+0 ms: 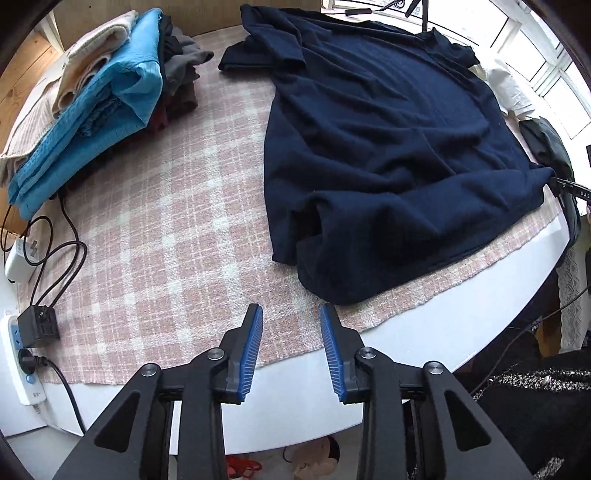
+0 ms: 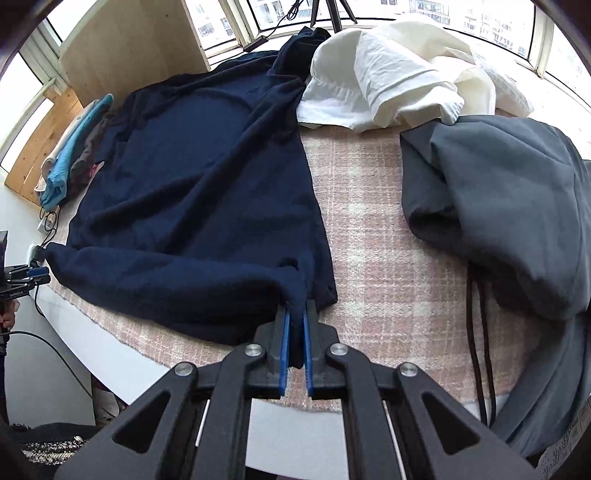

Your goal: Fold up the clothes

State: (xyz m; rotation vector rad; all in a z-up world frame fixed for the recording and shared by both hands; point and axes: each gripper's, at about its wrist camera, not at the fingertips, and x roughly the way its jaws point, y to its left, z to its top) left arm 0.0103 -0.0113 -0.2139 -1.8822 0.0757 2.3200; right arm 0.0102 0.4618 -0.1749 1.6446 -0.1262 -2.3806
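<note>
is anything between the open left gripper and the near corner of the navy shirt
Nothing visible is. The left gripper hangs open over bare pink plaid blanket, and the navy shirt has its nearest hem corner just ahead and to the right of it. The right gripper is shut on the shirt's other corner, off to the side.

A white power strip [image 1: 23, 369] sits at the tabletop's [image 1: 406, 332] left edge — a black adapter [image 1: 40, 326] plugged into it, black cables [image 1: 70, 251] looping beside a white charger [image 1: 20, 258]; a pink plaid blanket [image 1: 166, 240] covers the tabletop; tripod legs [image 2: 332, 13] stand by the windows [image 2: 480, 22].
</note>
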